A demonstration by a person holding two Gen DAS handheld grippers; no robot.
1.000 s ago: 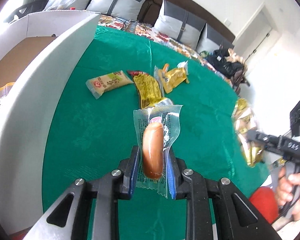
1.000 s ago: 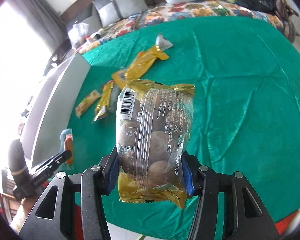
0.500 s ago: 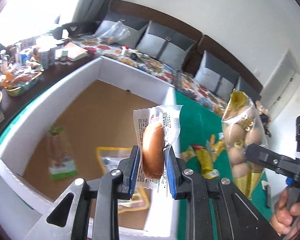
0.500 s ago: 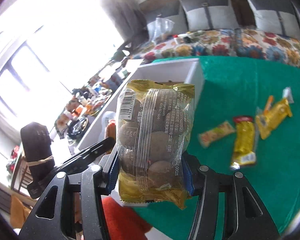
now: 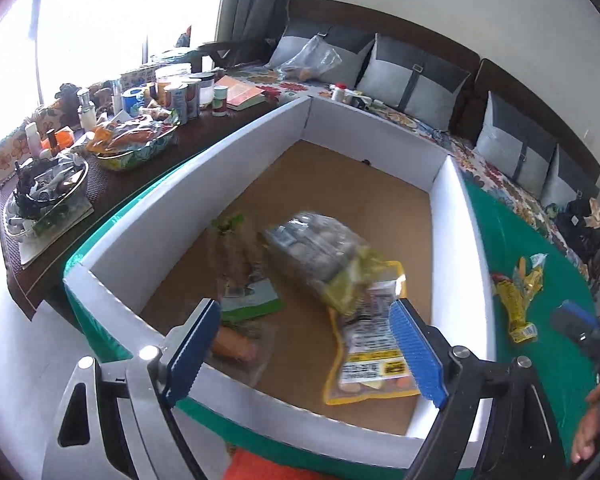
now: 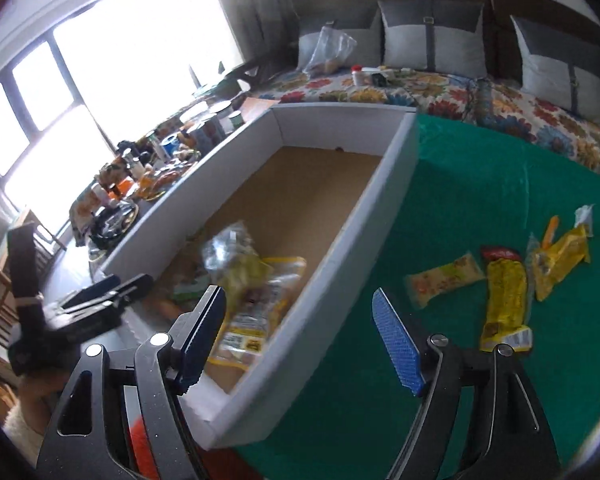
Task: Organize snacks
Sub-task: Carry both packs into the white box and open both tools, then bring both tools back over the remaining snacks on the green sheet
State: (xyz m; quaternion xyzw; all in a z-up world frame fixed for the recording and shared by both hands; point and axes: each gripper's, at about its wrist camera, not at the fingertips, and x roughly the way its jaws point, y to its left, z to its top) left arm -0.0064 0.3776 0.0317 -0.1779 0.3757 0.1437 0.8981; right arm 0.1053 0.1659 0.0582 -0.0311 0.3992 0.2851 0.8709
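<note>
My left gripper (image 5: 306,346) hangs over the white box (image 5: 460,216), jaws opening, nothing between them. The sausage packet (image 5: 236,346) lies on the box floor below its left pad. The clear bag of round snacks (image 5: 316,252) is blurred in mid-box, across a yellow packet (image 5: 372,352) and beside a green packet (image 5: 252,300). My right gripper (image 6: 300,338) is over the box's near right wall (image 6: 380,220), jaws opening and empty; the bag (image 6: 232,256) is blurred below it. Three packets (image 6: 504,300) lie on the green cloth.
A dark side table (image 5: 112,184) crowded with jars, bottles and trays runs along the box's left side. A sofa with grey cushions (image 5: 416,76) stands behind. The other gripper (image 6: 100,296) is at the box's left corner. A person's hand (image 5: 596,420) shows at the right edge.
Both grippers have opened. The sausage packet has left the left jaws and lies in the box; the bag of round snacks has left the right jaws and dropped into the box.
</note>
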